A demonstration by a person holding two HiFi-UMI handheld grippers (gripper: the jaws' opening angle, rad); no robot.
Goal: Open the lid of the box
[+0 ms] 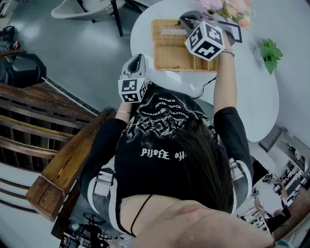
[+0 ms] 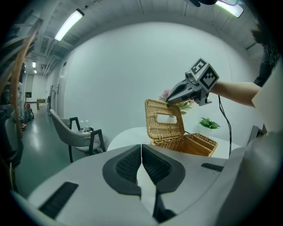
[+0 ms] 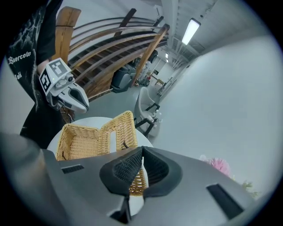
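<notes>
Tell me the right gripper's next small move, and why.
Probably nudge the lid slightly further back, then draw away. The right gripper, jaws shut, sits at its top edge; the lid stands about upright over the open box and could drop shut.

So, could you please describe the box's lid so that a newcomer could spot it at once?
On the round white table sits an open wicker box. Its lid stands raised at one end; unlike the pink flowers and green plant nearby, it is a woven panel with a rectangular slot.
</notes>
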